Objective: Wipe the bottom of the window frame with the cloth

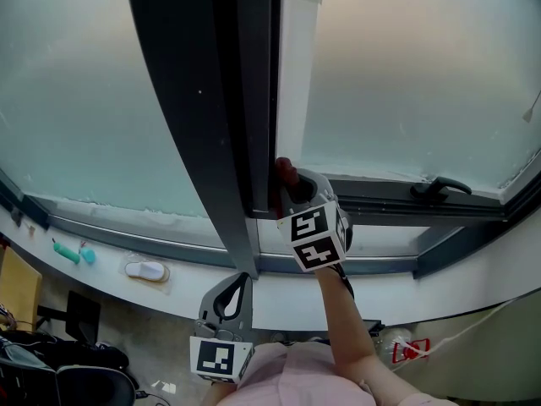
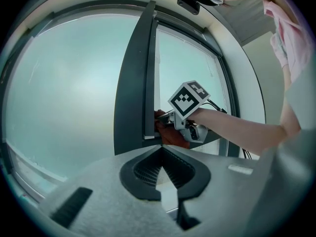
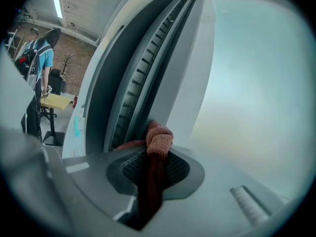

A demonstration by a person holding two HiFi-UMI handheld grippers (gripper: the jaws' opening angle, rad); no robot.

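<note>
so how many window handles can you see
1: a dark handle on the right pane's bottom frame. Others may be out of view.

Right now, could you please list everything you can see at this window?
cloth: one, rust red, bunched against the foot of the frame's upright.
window frame: one, dark grey, between the panes.
panes: two, frosted pale green, either side of the upright.
handle: one, black, right sash's lower rail.
sill: one, white, below the frame.
teal items: two, teal, sill's left.
white item: one, white, beside them.
bystander: one, blue top, background, beside a yellow table.
left gripper: one, grey, held low, fingers shut, empty.
right gripper: one, grey, fingers shut on the cloth.
arm: one, bare, behind the right gripper.
</note>
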